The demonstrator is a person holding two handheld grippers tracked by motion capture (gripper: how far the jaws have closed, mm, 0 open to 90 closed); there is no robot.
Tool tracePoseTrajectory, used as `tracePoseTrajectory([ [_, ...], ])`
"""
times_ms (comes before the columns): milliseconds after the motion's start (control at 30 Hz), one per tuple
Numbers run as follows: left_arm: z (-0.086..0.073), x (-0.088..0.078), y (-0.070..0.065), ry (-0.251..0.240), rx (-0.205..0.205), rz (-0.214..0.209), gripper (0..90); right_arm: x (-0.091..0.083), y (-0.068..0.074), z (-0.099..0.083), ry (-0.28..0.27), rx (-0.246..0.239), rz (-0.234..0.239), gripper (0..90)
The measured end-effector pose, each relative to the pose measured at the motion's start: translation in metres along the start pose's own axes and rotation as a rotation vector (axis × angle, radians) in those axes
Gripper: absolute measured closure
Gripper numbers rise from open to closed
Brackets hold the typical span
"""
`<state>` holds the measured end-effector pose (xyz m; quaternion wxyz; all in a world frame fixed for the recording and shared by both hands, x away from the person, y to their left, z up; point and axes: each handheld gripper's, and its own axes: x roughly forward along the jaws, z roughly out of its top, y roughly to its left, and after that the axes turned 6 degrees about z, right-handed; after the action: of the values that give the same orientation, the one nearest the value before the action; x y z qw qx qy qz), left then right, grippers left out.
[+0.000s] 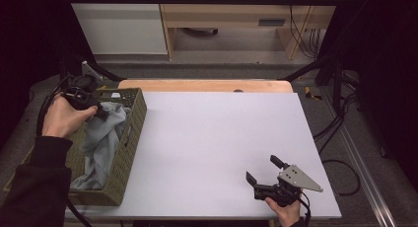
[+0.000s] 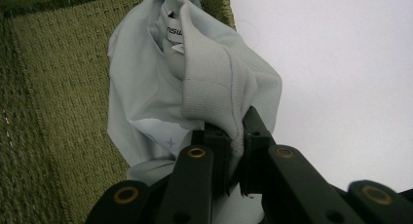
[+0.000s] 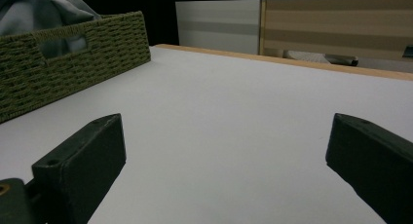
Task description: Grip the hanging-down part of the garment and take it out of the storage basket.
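We are pinching, with the left gripper [image 1: 96, 110], the ribbed hem of a soft pale grey-blue cotton garment [image 1: 101, 143] that is lying bunched inside the olive-green woven rectangular basket [image 1: 129, 148] at nine o'clock on the flat white table top [image 1: 217, 138]. In the left gripper view, the jaws are closing tight on a doubled fold of that ribbed band [image 2: 209, 95], with cloth bulging out above them. We are holding the right gripper [image 1: 264, 173] low over the bare table at five o'clock, its jaws standing wide apart with nothing between them.

We are judging the garment to be light, limp and not fragile: it should be draping and stretching rather than keeping any shape, so a single pinch will likely be lifting only one corner while the rest trails behind. The thick ribbed band seems the surest hold, being firmer and less slippery than the thin body cloth. A second hold farther along the same edge would be spreading it.

We are finding much of the garment hard to read. Its lower folds are sinking behind the basket wall, its kind is uncertain, and the printed neck label [image 2: 174, 31] is cut off by a fold. A pale star-like print [image 2: 168, 142] is partly hidden by the jaws
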<state>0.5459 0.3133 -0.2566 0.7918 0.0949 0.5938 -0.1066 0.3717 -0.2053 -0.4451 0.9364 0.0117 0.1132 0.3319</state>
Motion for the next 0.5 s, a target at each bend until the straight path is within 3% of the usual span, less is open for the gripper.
tracePoseTrajectory([
  [500, -0.001, -0.02, 0.0, -0.039, -0.004, 0.009, 84.3, 0.003, 0.0, -0.001, 0.014, 0.0, 0.004, 1.2],
])
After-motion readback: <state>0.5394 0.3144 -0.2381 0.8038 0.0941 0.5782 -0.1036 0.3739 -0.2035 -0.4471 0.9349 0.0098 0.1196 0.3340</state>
